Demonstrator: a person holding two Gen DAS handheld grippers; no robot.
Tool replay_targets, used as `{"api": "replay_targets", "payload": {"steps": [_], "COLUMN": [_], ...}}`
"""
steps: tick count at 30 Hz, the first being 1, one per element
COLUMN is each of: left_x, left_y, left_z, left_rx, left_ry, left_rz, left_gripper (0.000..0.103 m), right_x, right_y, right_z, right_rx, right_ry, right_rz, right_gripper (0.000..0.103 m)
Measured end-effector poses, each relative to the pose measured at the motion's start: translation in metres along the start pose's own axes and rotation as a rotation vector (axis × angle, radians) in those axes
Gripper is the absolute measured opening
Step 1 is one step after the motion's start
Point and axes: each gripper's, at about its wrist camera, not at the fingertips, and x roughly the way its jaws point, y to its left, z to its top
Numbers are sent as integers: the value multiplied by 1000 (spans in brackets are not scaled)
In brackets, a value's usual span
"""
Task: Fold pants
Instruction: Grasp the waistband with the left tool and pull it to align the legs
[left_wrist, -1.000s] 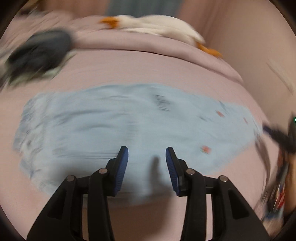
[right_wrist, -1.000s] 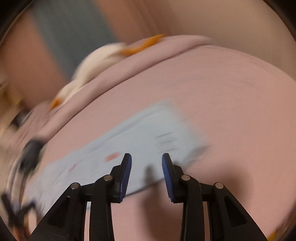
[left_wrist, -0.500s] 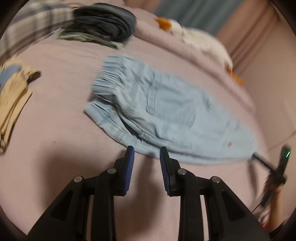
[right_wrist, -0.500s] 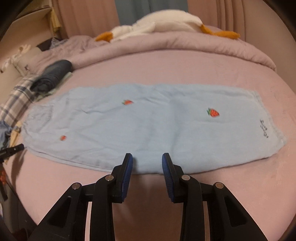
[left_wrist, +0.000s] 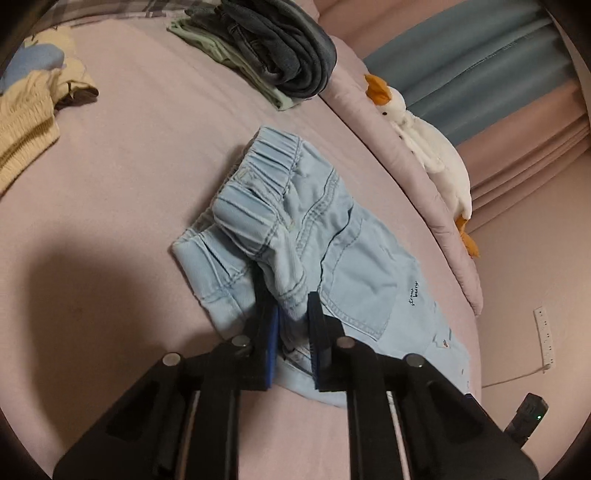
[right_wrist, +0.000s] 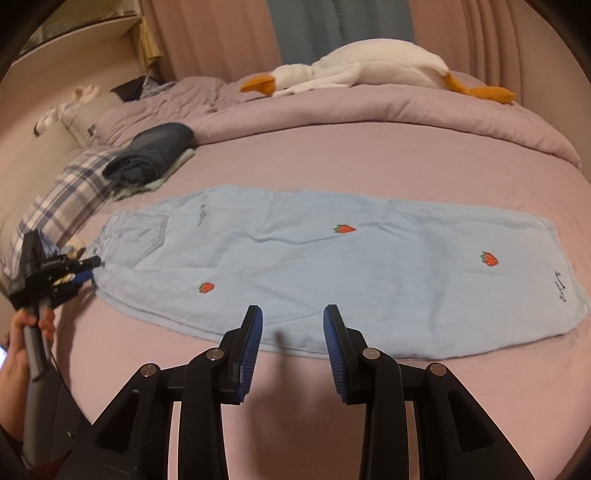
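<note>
the left gripper (left_wrist: 291, 325) pinches the bunched waistband of the light blue strawberry-embroidered denim pants (right_wrist: 332, 266), hiding the fold between its pads, while the right gripper (right_wrist: 293, 332) hovers with fingers apart.

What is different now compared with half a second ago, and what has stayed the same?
The left claw moved forward and closed on the waistband of the pants, bunching it up. The right claw stays open above the near edge of the pants. The pant legs still lie flat on the bed.
</note>
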Motion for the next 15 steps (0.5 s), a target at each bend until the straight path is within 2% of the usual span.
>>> {"api": "replay_targets", "payload": {"steps": [3,5,6,7,9,11,12,13,15], "left_x": [-16,-21,-19,-12,-2,-1,-4,-8,-20], "left_y": [-4,18,16,14,33,28,23,20,11], "left_z": [-7,-14,-13,-11,-15,-11,-10,-10,-8], "left_rx": [30,10,38,77,113,133,152,170,214], "left_ry": [-53,-60,-58,-36,23,12,5,-12,-57], "left_rz": [5,3,9,46,121,139,161,196,245], "left_gripper": [11,11,12,13,16,17,22,32,34], "right_x": [7,11,15,18,26,34,36,36,34], "right_y": [9,14,17,19,24,29,31,33,36], "right_z": [3,4,5,6,7,9,10,11,12], "right_rx": [-38,-54,-61,-66,-80,-95,-98,-100,-109], "right_ry": [16,22,28,34,47,64,70,68,56], "right_rz": [11,23,29,33,46,45,45,54,72], "right_gripper": [34,34,34,34,34,34,34,34,34]}}
